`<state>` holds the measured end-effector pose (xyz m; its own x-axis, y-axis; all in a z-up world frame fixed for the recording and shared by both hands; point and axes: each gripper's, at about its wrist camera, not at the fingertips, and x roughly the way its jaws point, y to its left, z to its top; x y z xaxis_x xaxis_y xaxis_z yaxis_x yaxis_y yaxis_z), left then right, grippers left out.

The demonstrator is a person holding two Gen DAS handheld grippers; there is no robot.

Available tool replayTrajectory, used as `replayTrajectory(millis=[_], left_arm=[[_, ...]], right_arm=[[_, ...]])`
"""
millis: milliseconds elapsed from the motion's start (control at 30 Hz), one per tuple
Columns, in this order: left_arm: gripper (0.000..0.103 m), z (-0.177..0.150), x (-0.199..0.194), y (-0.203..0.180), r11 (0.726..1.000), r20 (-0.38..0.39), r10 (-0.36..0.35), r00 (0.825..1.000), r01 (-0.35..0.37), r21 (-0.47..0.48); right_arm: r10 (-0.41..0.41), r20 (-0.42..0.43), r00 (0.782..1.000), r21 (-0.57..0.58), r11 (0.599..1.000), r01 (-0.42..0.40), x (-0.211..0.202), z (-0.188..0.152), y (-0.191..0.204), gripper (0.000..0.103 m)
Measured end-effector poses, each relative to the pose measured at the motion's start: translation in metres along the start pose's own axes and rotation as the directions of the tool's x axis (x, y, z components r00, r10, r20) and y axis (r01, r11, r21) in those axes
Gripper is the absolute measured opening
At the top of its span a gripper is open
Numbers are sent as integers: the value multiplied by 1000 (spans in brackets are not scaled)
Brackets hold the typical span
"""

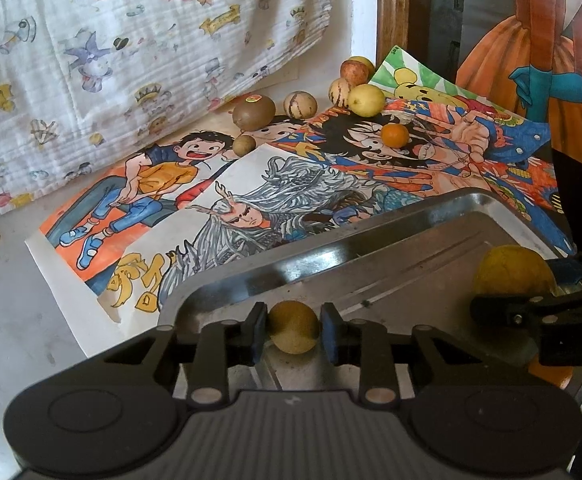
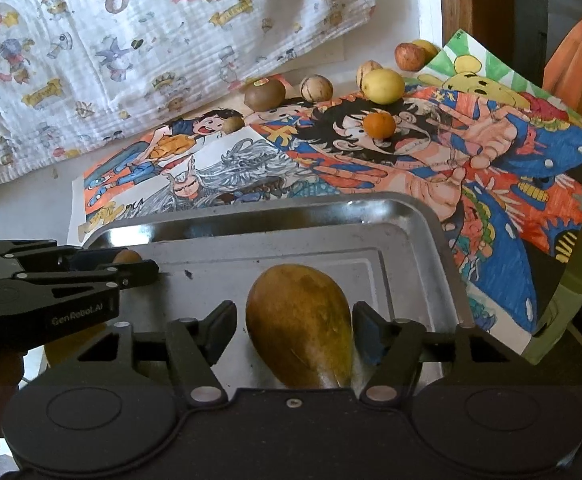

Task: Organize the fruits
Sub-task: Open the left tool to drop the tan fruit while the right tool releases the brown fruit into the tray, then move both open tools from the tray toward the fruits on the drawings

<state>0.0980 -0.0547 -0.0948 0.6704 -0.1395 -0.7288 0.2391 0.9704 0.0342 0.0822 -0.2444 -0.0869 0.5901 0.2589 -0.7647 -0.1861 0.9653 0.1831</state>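
The left gripper (image 2: 131,264) carries the print "GenRobot.AI" on its side; its fingers (image 1: 256,330) flank a small round fruit (image 1: 293,326) over the left part of the steel tray (image 2: 411,248), with a slight gap at each pad, so whether they grip it I cannot tell. The right gripper (image 2: 295,332) is spread apart around a mango (image 2: 301,328) lying in the tray, its left pad clear of the skin. Beyond the tray, on drawings (image 2: 491,168), lie eight loose fruits: a stickered kiwi (image 2: 264,93), a smaller brown one (image 2: 233,124), two striped ones (image 2: 316,88), a lemon (image 2: 383,86), an orange (image 2: 379,125), and a red and a yellow fruit at the back (image 2: 410,56). The sticker's writing is unreadable.
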Motion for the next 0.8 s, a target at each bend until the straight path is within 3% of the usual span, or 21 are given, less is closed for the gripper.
replayTrajectory(millis=[400, 533, 667, 800], left_arm=[[65, 5, -9, 2, 999, 22, -5, 1000, 5, -32], [83, 7, -14, 2, 999, 40, 7, 999, -5, -39], [98, 11, -22, 3, 998, 54, 29, 998, -26, -53], [101, 16, -30, 4, 996, 72, 64, 995, -60, -58]], right_arm=[[6, 33, 999, 0, 1000, -6, -13, 1, 1, 84], [11, 43, 999, -1, 1000, -11, -19, 1, 2, 86], [9, 69, 998, -6, 1000, -9, -28, 2, 4, 98], [12, 90, 996, -10, 1000, -12, -38, 4, 5, 100]])
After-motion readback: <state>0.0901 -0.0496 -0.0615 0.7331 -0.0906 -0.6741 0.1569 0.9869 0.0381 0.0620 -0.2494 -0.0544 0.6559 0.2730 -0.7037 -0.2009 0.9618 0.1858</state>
